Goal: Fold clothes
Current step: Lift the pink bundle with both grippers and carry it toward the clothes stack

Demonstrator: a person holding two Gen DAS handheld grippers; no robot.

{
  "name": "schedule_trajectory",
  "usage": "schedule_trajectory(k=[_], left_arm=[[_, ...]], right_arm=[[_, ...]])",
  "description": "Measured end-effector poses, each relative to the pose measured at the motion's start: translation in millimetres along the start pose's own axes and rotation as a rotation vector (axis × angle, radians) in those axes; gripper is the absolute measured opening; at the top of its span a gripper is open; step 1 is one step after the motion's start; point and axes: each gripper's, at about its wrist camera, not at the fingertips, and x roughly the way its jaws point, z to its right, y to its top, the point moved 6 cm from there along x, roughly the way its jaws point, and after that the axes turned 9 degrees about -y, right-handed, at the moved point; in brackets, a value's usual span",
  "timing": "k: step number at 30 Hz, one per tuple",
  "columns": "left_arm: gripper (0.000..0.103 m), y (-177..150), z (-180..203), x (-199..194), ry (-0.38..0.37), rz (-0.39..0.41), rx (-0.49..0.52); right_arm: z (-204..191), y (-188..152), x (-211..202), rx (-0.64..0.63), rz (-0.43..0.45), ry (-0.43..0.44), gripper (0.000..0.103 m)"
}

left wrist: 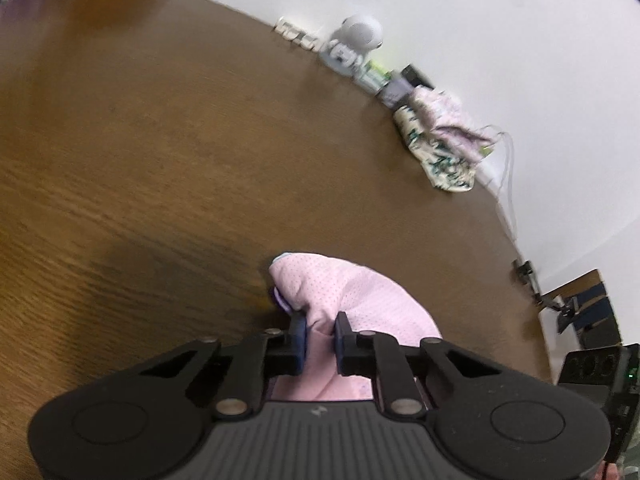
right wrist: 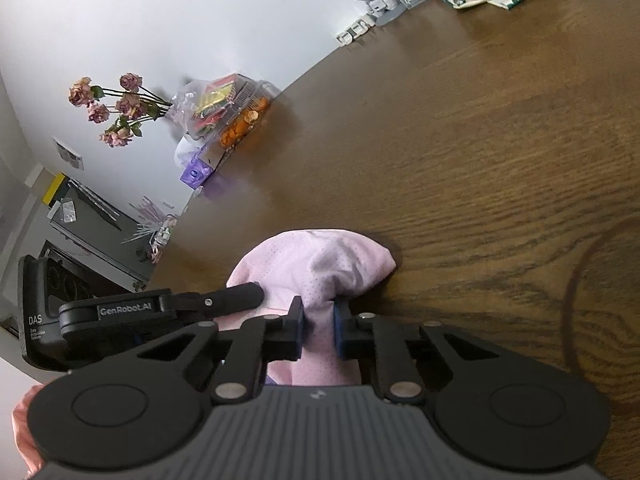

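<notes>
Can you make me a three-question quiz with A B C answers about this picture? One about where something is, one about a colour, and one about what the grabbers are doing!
1. Where is the flowery cloth pile?
A. At the table's far edge by the wall
B. On the floor
C. In a basket

2. What colour is the held garment?
A. Green
B. Pink
C. Black

3. What are the left gripper and right gripper doing?
A. Both hang open
B. Only one grips
C. Both pinch the garment

Answers: 1 A, it lies beside the white wall. 2 B, the dotted fabric is pale pink. 3 C, cloth is bunched between both pairs of fingers.
</notes>
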Motion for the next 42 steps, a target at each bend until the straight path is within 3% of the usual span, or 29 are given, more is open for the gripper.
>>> schedule_trajectory(k=[11, 19, 24, 26, 31, 34, 37, 38, 39, 40, 42], left_arm=[[0.012, 10.4, 29.3, 0.5, -0.026, 0.027, 0.066], [0.015, 1.8, 23.4, 16.2, -0.019, -0.021, 0.032], [0.035, 0.0, 19.5, 11.4, 0.021, -0.007, 0.05], [0.052, 0.0, 18.4, 10.3, 0.048, -0.009, 0.053], [0.058, -3.8, 11.6, 16.6, 0.109, -0.043, 0.038], [0.06, -4.6, 12.2, 20.6, 0.112, -0.05, 0.041], [0.053, -5.9, 17.5, 26.9, 0.101, -0.058, 0.053], [0.036, -6.9, 18.9, 29.4, 0.1, -0.063, 0.051], [0.026, -8.0, 19.5, 32.5, 0.09, -0.072, 0.038], [0.02, -9.2, 20.1, 35.6, 0.08, -0.081, 0.025], [0.016, -9.4, 22.0, 38.9, 0.072, -0.086, 0.022]], right_arm=[[-16.1, 32.1, -28.1, -0.064, 0.08, 0.009, 0.012], [0.7, 30.3, -24.0, -0.055, 0.055, -0.038, 0.012], [20.0, 25.2, -18.5, -0.034, 0.033, -0.066, 0.012], [23.1, 24.6, -17.7, -0.04, 0.031, -0.071, 0.012], [27.0, 23.2, -15.7, -0.063, 0.02, -0.079, 0.014], [27.4, 22.4, -16.2, -0.087, 0.019, -0.093, 0.024], [28.9, 20.6, -16.4, -0.1, 0.018, -0.105, 0.027], [29.8, 19.8, -15.6, -0.097, 0.015, -0.105, 0.027], [31.1, 19.1, -14.0, -0.09, 0.012, -0.102, 0.027], [32.2, 18.4, -12.4, -0.08, 0.01, -0.096, 0.026], [33.4, 17.2, -10.1, -0.062, 0.011, -0.08, 0.02]])
